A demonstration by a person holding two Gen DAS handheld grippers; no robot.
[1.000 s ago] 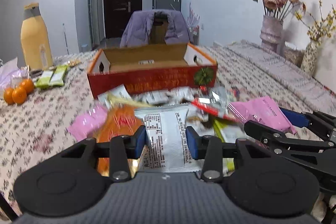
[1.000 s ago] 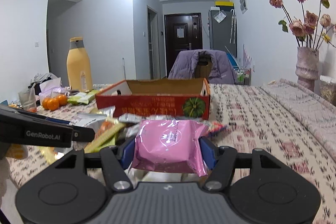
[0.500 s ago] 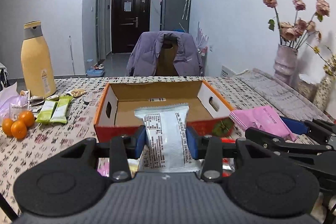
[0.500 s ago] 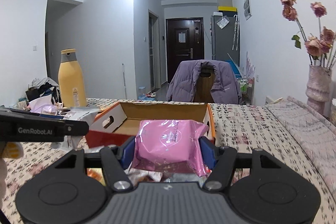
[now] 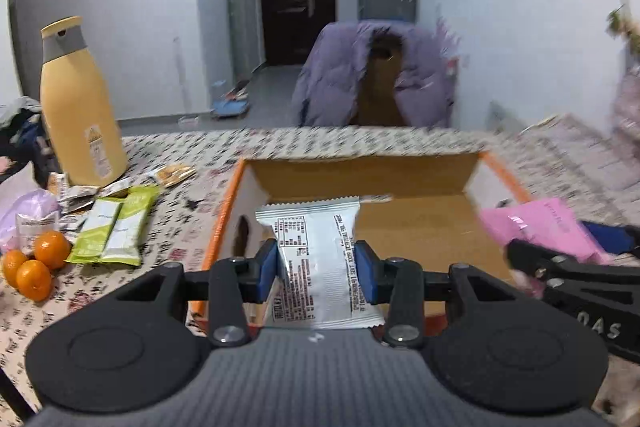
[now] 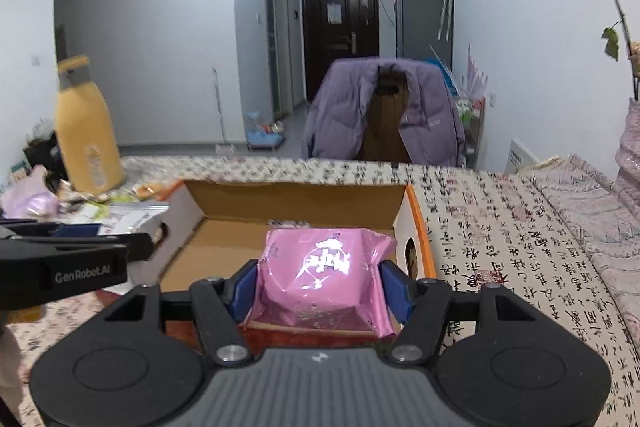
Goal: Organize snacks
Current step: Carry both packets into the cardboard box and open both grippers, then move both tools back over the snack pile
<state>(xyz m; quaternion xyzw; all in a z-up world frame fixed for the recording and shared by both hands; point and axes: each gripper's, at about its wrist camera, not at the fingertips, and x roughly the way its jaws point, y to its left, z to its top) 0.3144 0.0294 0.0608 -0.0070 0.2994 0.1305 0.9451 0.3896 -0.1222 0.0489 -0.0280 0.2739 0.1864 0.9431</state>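
The left gripper (image 5: 316, 269) was clamped on a white packet (image 5: 318, 263) with black print, held over the open cardboard box (image 5: 416, 227). At 3 o'clock, the right gripper (image 6: 319, 285) pinched a glossy pink packet (image 6: 320, 273) above that box's right end.

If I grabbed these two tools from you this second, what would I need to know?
Left hand-held gripper: shut on a white printed snack packet.
Right hand-held gripper: shut on a glossy pink snack packet.
Both hang over the open orange-rimmed cardboard box, whose visible floor is bare.
Done: both packets picked up.
Left: release them into the box; green packets lie left of it.
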